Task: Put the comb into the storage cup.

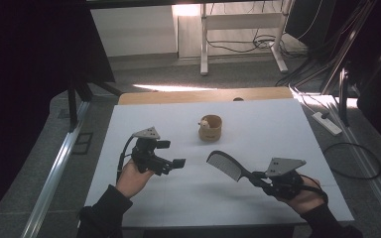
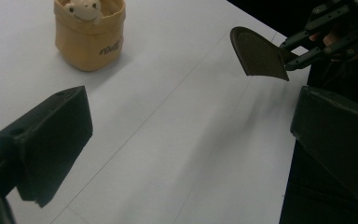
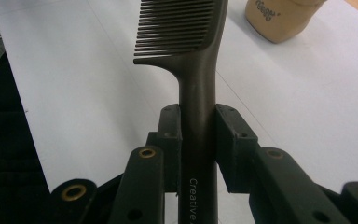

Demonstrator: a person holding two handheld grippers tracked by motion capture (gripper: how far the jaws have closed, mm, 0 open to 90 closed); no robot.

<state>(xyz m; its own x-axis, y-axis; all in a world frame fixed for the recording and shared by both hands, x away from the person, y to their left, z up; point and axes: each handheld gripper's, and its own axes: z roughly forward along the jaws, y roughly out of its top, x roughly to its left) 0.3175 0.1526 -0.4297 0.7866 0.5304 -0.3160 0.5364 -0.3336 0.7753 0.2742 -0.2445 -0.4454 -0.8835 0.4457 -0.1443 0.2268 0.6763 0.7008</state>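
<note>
My right gripper [image 1: 259, 179] is shut on the handle of a dark brown comb [image 1: 226, 165], held above the white table with its teeth end toward the left. In the right gripper view both jaws press the comb [image 3: 193, 56] handle, marked "Creative". My left gripper [image 1: 174, 164] hovers over the table's left half, open with nothing between its jaws. From the left gripper view the comb [image 2: 258, 53] hangs at upper right. A small tan fabric basket [image 1: 211, 127] with a pale plush toy [image 1: 205, 123] inside stands at the table's middle back.
The white table [image 1: 258, 124] rests on a wooden top whose far edge shows behind it. A power strip [image 1: 327, 123] and cables lie on the floor at right. A metal rail [image 1: 54, 173] runs along the left side.
</note>
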